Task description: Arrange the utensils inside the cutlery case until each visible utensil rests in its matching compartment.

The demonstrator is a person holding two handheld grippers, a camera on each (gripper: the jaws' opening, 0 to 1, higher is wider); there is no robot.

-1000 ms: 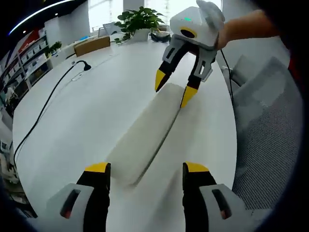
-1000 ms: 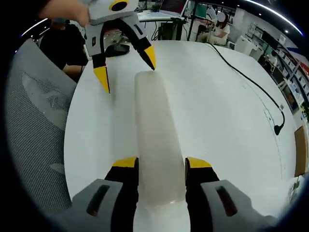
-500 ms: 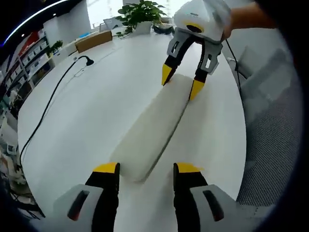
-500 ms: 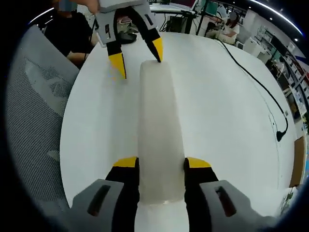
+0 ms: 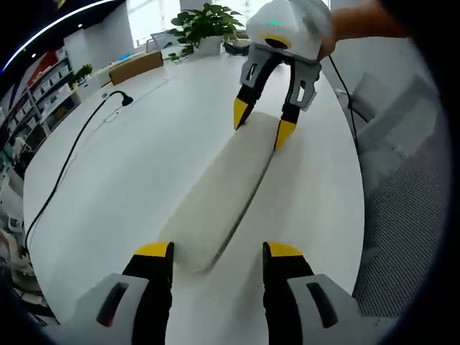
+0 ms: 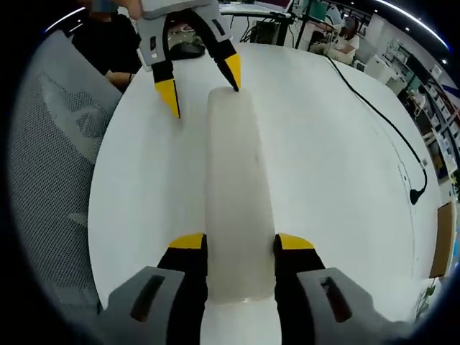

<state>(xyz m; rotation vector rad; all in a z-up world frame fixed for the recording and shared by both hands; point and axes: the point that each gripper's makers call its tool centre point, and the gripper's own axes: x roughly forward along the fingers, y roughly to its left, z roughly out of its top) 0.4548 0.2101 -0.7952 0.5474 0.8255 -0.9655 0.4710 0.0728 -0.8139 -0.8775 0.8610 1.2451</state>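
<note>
A big open office, shelves along the left edge and a potted plant (image 5: 208, 27) at the top of the left gripper view, and in the middle of it all a long white oval desk (image 5: 129, 165) with a black cable (image 5: 68, 162) snaking across it. The cutlery case (image 5: 223, 188), a long pale closed box, lies flat on the desk, running from lower centre up toward the top in both views. The right tongs (image 6: 241, 243) sit at the bottom of the right gripper view with their 2 yellow tips pressed against the near end of the case, clamped on it. The left tongs (image 5: 215, 250) stand apart at the bottom of the left gripper view, 1 tip on each side of the case's end, not visibly touching it; compared with half a second ago they have spread a little and backed off slightly, and the case lies where it lay. No utensil can be seen, the case looking shut and its compartments hidden. To my eye the job is barely begun: one end is pinned, and the other tongs are lining up to hold or open it.
</note>
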